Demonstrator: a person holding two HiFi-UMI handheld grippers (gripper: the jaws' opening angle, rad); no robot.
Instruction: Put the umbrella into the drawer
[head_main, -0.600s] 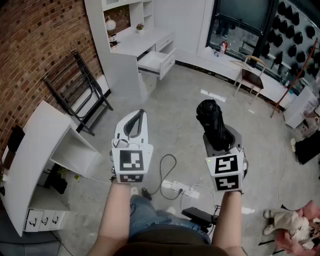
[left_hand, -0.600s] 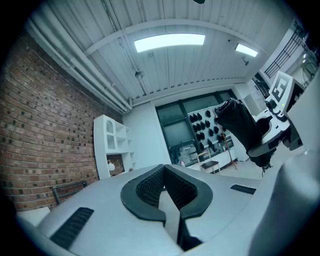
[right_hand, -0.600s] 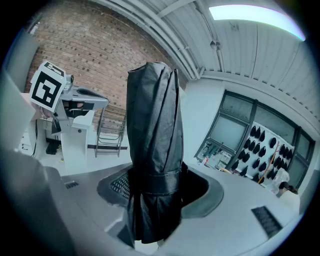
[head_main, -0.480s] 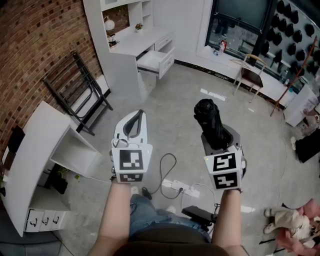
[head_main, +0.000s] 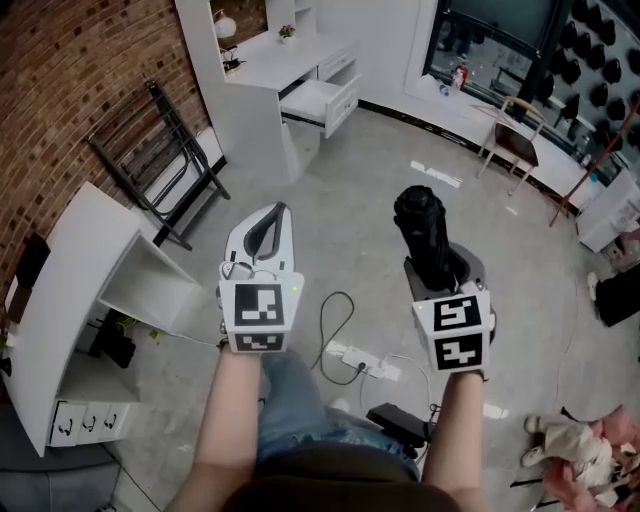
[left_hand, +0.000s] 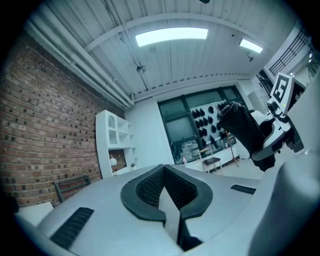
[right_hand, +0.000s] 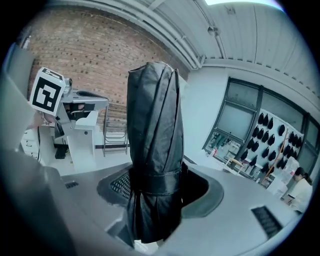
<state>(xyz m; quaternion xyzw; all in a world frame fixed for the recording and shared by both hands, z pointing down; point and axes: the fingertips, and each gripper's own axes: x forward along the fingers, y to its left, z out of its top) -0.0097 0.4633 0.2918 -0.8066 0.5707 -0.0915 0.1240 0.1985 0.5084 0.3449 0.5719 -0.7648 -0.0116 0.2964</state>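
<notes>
Right gripper (head_main: 438, 270) jaws clamp the folded umbrella (head_main: 421, 226) at its strapped middle, a sound hold on what is probably light, slippery fabric over a stiff core; left gripper (head_main: 268, 222) jaws closed, empty.

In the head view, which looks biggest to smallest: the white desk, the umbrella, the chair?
1. white desk
2. umbrella and chair look about alike; the umbrella is nearer the camera.

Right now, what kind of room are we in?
It looks like a study or workroom, maybe a mock-up one: there is a white desk with an open drawer, a brick wall and a chair on a bare floor.
</notes>
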